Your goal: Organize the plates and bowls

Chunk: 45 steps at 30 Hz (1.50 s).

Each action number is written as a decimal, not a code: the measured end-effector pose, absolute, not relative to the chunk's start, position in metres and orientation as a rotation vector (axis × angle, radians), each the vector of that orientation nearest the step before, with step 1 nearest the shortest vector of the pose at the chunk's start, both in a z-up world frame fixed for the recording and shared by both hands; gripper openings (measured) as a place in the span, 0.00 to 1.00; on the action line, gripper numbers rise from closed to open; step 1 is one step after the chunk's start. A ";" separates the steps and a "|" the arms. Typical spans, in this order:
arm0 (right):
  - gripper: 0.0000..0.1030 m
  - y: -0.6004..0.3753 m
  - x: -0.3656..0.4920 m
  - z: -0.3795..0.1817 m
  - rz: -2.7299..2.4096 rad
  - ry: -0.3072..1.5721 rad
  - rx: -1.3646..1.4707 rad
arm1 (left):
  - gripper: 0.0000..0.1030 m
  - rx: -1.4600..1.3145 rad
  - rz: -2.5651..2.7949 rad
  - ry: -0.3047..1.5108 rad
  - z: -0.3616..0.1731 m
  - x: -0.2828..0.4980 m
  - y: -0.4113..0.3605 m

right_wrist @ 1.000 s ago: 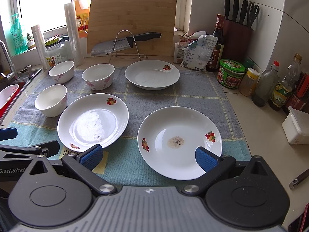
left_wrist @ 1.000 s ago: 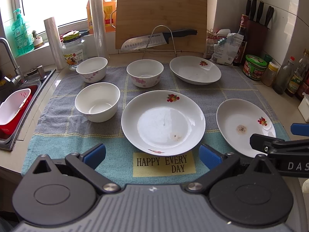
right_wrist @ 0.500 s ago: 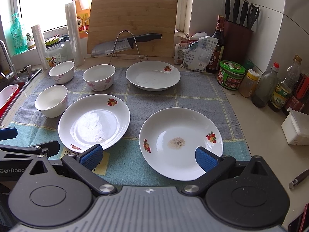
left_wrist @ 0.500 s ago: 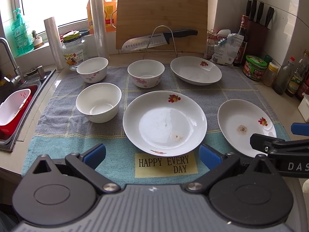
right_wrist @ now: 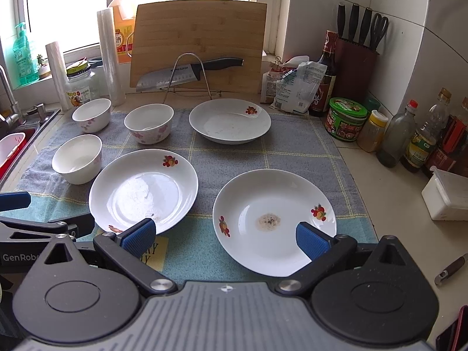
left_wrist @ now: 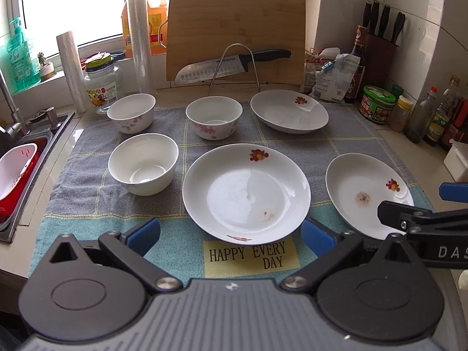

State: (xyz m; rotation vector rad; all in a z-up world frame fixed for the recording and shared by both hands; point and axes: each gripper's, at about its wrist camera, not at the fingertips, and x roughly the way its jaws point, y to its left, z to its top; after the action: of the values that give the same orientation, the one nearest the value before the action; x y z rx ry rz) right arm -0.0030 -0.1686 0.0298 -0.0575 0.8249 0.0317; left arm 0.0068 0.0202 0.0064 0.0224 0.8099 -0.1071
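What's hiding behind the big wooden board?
Behind the wooden board, an orange bottle pokes out on the left by the bright window. The board covers the rest of it and the sill there, so that stays unseen.

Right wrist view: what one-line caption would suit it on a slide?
Open right hand-held gripper hovering over a stained plate, with two more plates and three bowls spread on the towel.

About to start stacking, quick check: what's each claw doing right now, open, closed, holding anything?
Left claw: open, empty, in front of the middle plate.
Right claw: open, empty, over the near edge of the stained plate.
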 end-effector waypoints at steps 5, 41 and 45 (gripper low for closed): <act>1.00 -0.165 -0.005 0.032 0.024 0.804 -0.053 | 0.99 0.025 -0.154 0.793 0.005 0.010 0.025; 1.00 -0.305 0.023 -0.027 -0.023 0.802 0.065 | 0.99 0.186 -0.584 0.757 -0.080 0.021 -0.100; 1.00 -0.316 0.041 -0.042 0.017 0.843 0.066 | 0.99 0.203 -0.569 0.798 -0.096 0.028 -0.116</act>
State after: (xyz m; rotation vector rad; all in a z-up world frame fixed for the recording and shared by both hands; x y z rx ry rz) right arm 0.0407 -0.3162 -0.0423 0.0656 0.8431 0.0172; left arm 0.0282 -0.1165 -0.0964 0.2031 0.7985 -0.5691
